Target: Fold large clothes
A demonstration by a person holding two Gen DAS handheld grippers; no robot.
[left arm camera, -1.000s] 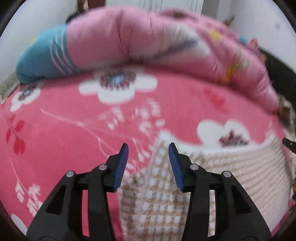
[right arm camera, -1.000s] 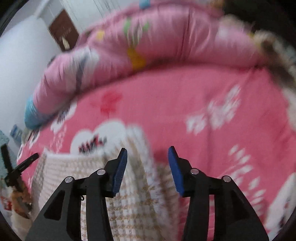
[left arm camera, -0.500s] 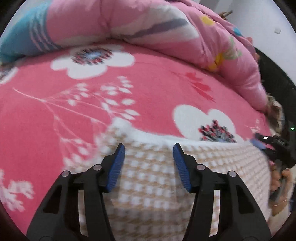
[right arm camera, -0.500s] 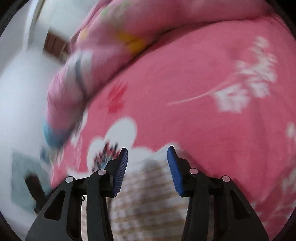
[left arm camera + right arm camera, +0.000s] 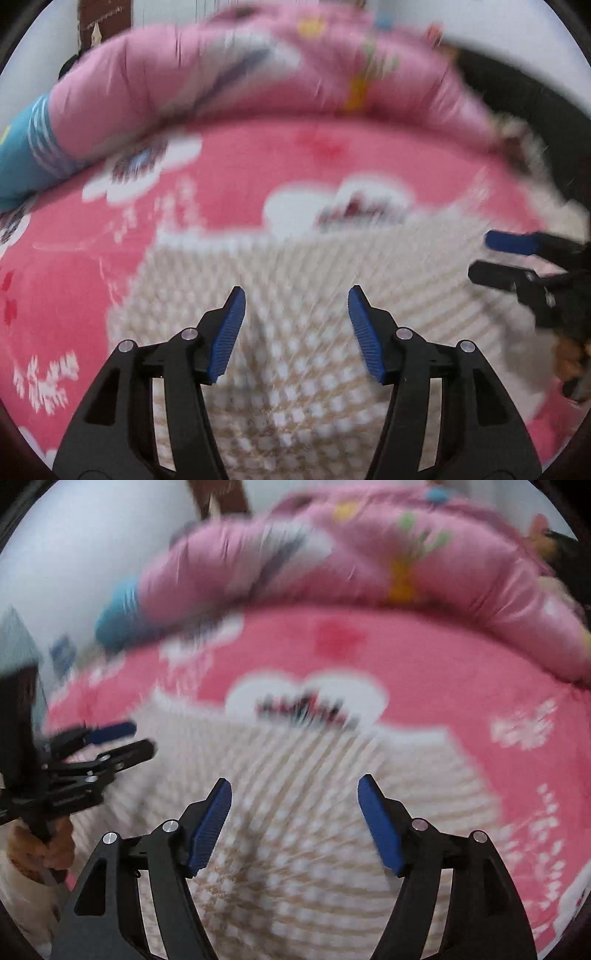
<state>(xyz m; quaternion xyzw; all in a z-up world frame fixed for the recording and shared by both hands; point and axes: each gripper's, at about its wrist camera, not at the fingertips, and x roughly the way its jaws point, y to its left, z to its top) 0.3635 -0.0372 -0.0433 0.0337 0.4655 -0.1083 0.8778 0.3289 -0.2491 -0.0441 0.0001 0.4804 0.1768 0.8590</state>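
Note:
A cream and tan checked knit garment (image 5: 295, 295) lies flat on the pink flowered bed cover (image 5: 236, 166), its far edge straight across the middle of both views; it also shows in the right wrist view (image 5: 303, 782). My left gripper (image 5: 296, 325) is open and empty above the garment's left half. My right gripper (image 5: 294, 816) is open and empty above its right half. Each gripper shows in the other's view: the right one (image 5: 491, 258) at the right edge, the left one (image 5: 129, 738) at the left edge. Both views are motion-blurred.
A rolled pink quilt (image 5: 240, 74) with a blue end (image 5: 26, 147) lies along the far side of the bed, also seen in the right wrist view (image 5: 332, 554). A white wall and a brown door (image 5: 218, 498) stand behind it. Dark furniture (image 5: 535, 110) is at the far right.
Both grippers have opened wider and pulled back from the garment's far corners, toward its middle. More of the garment now lies in view, spread flat.

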